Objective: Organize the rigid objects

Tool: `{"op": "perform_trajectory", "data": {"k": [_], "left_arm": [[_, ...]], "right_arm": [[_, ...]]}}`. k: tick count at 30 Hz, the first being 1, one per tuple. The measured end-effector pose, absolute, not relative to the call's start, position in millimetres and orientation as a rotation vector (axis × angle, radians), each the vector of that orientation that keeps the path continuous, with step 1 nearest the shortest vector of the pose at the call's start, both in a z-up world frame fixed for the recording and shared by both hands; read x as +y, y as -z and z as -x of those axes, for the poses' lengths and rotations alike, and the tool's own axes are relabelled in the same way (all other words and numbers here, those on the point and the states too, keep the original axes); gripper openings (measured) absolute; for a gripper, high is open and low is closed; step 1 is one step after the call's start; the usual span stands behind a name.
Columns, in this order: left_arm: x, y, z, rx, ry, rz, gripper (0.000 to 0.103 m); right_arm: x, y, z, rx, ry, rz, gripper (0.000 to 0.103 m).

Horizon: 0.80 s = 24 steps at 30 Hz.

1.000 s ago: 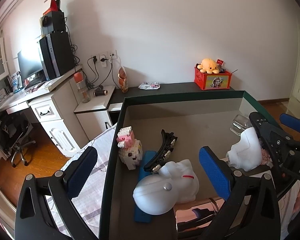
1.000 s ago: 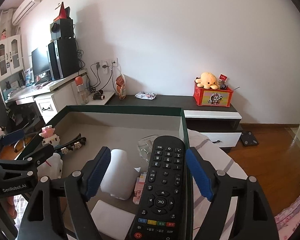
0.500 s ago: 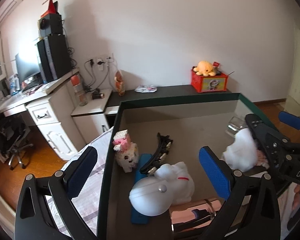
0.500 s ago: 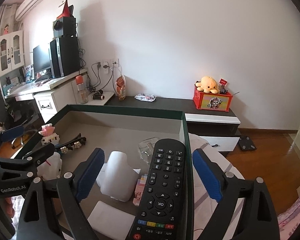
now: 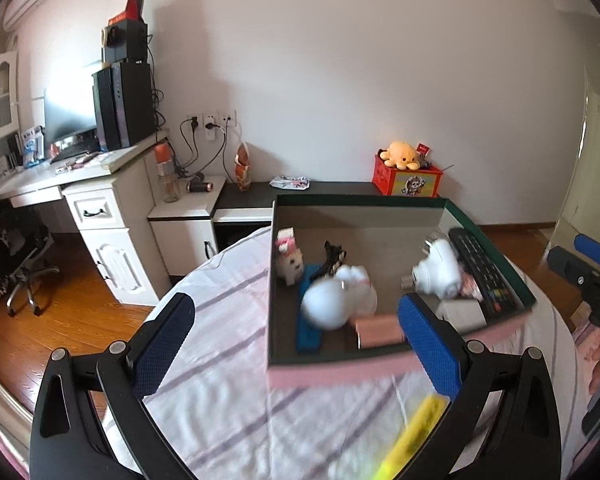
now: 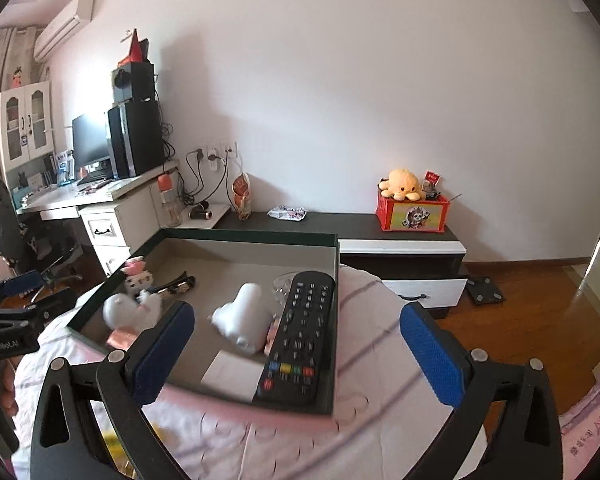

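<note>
Box (image 6: 334,320): dark green rim, grey-beige inside, pink outer wall. Remote control (image 6: 300,336): black, with a row of red, yellow, green and blue buttons near its lower end. White figurine (image 6: 246,318) beside it; white flat card (image 6: 234,374) below. Round white toy (image 5: 334,300) with a thin red mark. Pink-and-white block toy (image 5: 289,258). Blue flat bar (image 5: 309,320). Yellow blurred object (image 5: 416,436) on the cloth. Cloth (image 5: 228,380): white with pale purple stripes. Both grippers: black frames, blue textured pads (image 6: 430,350). Orange plush octopus (image 6: 402,184) on a red box (image 6: 412,212).
</note>
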<state>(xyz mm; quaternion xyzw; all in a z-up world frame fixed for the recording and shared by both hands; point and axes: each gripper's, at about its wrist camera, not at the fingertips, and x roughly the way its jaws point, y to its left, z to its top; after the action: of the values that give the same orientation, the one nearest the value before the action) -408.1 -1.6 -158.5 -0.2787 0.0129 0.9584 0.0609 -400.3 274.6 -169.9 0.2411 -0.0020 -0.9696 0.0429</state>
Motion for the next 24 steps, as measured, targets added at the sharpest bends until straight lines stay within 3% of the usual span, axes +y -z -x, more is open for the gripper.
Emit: {"op": "perform_trajectory", "data": {"k": [12, 24], "left_arm": [[13, 175, 336, 0.112, -2.729, 0.895, 0.103], [37, 237, 349, 0.209, -2.599, 1.096, 0.103]], "right_arm": [[260, 192, 326, 0.062, 2.926, -0.824, 0.103], [266, 240, 310, 0.045, 2.882, -1.010, 0.103]]}}
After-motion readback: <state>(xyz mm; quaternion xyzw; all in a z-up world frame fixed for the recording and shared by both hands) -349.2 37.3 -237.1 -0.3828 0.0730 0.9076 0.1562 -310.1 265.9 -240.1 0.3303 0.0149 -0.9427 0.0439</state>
